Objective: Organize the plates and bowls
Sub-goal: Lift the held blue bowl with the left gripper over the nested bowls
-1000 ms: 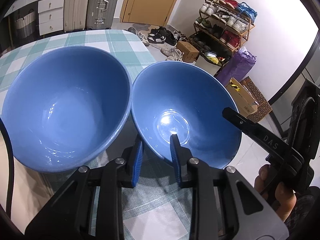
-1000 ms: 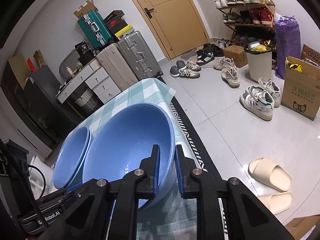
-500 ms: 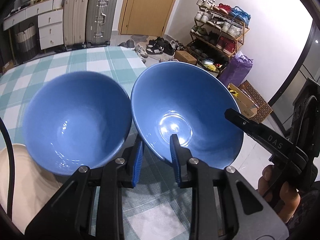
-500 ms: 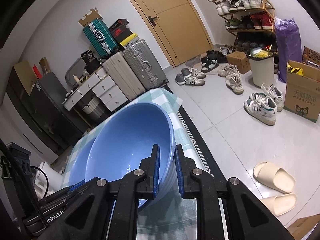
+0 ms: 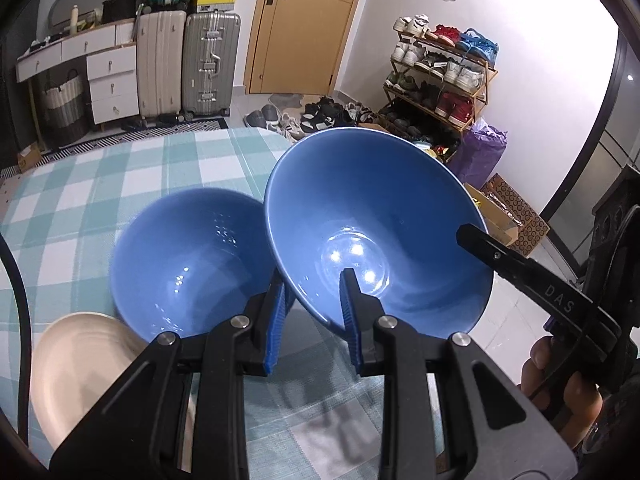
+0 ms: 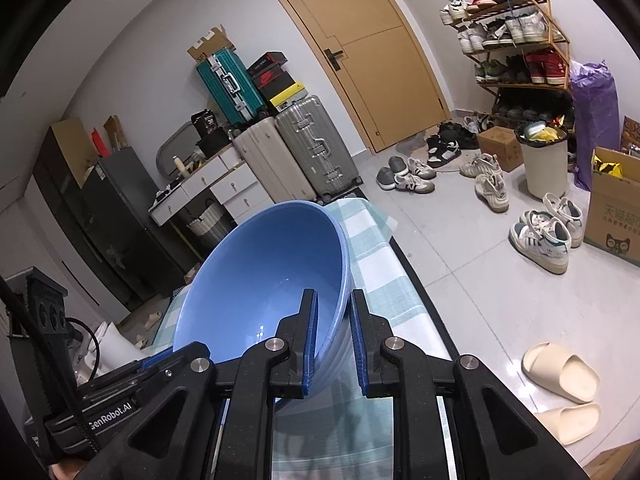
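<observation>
The left gripper (image 5: 314,312) is clamped on the near rim of a blue bowl (image 5: 376,224): one blue pad sits inside the bowl, the other against its outer wall. The right gripper (image 6: 332,340) grips the same bowl (image 6: 264,288) the same way from its own side, one finger inside and one outside the rim. In the left wrist view the right gripper's black body reaches in from the right edge over the bowl's rim, with fingers of the person's hand (image 5: 560,384) wrapped around its handle. The held bowl is lifted off the table and tilted, its mouth turned up and toward the left wrist camera, its far rim higher than the gripped edge. It is empty, with only light glints on the glazed bottom.

Just beside it on the left, a second blue bowl (image 5: 188,264) rests upright on the teal-and-white checked tablecloth (image 5: 120,184), also empty; whether the two rims touch cannot be told. A cream plate (image 5: 84,376) lies at the near left on the cloth, its edge tucked partly beneath the second bowl's side, nothing on it.

Beyond the table stand two hard-shell suitcases (image 5: 188,64), a white drawer unit (image 5: 112,80), a wooden door (image 6: 368,52) and a shoe rack (image 5: 440,68) full of shoes.
</observation>
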A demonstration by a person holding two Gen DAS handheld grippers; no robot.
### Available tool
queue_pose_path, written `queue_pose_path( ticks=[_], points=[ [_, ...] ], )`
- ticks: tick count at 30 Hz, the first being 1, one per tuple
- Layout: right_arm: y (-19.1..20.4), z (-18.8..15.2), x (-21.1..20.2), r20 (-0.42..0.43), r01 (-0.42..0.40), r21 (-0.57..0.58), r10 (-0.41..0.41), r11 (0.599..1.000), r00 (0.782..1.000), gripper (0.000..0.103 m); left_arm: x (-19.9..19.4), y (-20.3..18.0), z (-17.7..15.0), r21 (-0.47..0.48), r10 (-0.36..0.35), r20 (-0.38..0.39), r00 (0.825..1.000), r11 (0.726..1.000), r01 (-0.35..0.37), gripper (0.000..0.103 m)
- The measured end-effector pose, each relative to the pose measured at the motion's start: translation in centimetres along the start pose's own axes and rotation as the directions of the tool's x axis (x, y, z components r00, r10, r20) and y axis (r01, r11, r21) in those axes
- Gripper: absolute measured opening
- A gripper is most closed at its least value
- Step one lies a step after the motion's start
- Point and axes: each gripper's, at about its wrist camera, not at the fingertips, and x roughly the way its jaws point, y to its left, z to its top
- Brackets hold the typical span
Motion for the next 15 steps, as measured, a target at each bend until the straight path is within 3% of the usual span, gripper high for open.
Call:
queue_pose_path(
  ticks=[15],
  points=[
    [5.5, -0.9, 0.1, -0.001, -0.041, -0.073, 0.041, 0.996, 0.999, 0.018, -5.2, 3.4, 0.6, -0.018, 0.018, 0.026, 0.999, 1.0, -0.018, 0.023]
  ],
)
